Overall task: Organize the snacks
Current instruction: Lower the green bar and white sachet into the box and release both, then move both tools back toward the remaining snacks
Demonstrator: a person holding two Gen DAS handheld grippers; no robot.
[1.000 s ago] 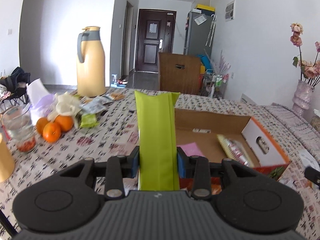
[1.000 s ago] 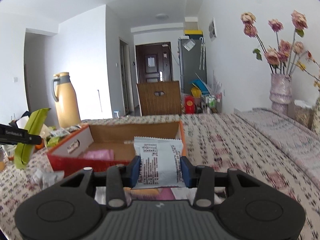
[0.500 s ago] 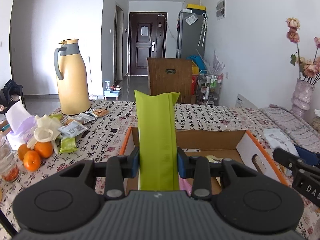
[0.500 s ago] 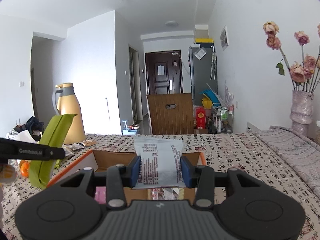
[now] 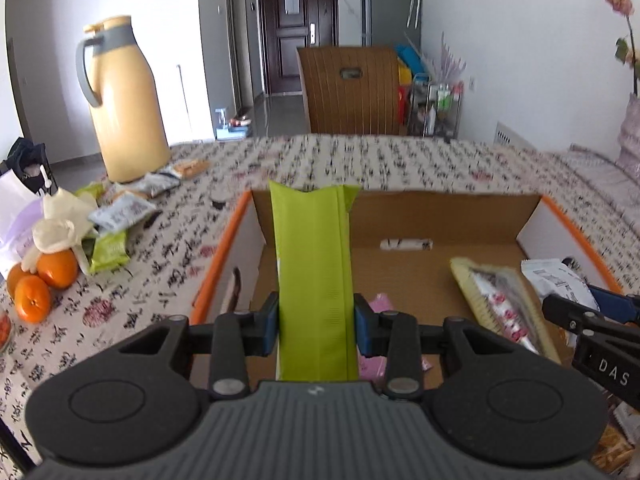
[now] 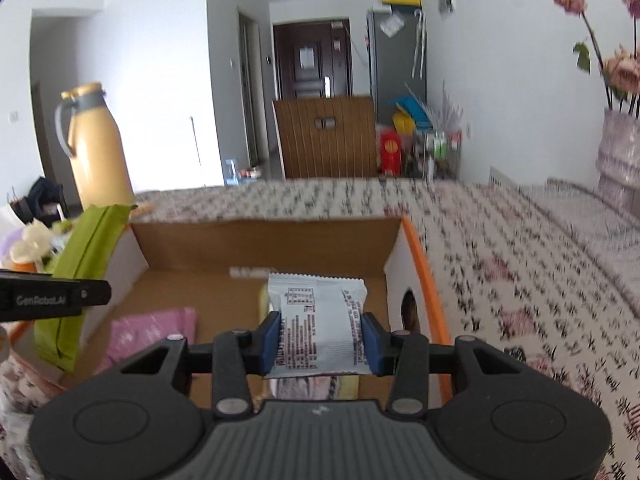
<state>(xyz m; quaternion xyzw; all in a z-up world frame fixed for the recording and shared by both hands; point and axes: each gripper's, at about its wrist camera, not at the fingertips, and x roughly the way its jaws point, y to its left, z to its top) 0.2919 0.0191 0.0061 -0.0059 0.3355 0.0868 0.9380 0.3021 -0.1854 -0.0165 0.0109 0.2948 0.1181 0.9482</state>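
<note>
Your left claw (image 5: 316,322) is clamped on the tall lime-green snack pouch (image 5: 314,280), whose long axis stands upright over the left end of the open orange-rimmed cardboard box (image 5: 440,206). Your right claw (image 6: 320,340) grips the white printed snack packet (image 6: 318,320) over the box's right end. Both snacks hang straight above the box floor, so I judge that each only needs lowering and releasing.

White letters "DAS" stand on the black body of the right gripper (image 5: 592,312), seen from the left wrist. "GenRobot.AI" is printed in grey on the black side of the left gripper (image 6: 86,294), seen from the right wrist. The white snack packet (image 6: 316,328) carries print too small to read.
</note>
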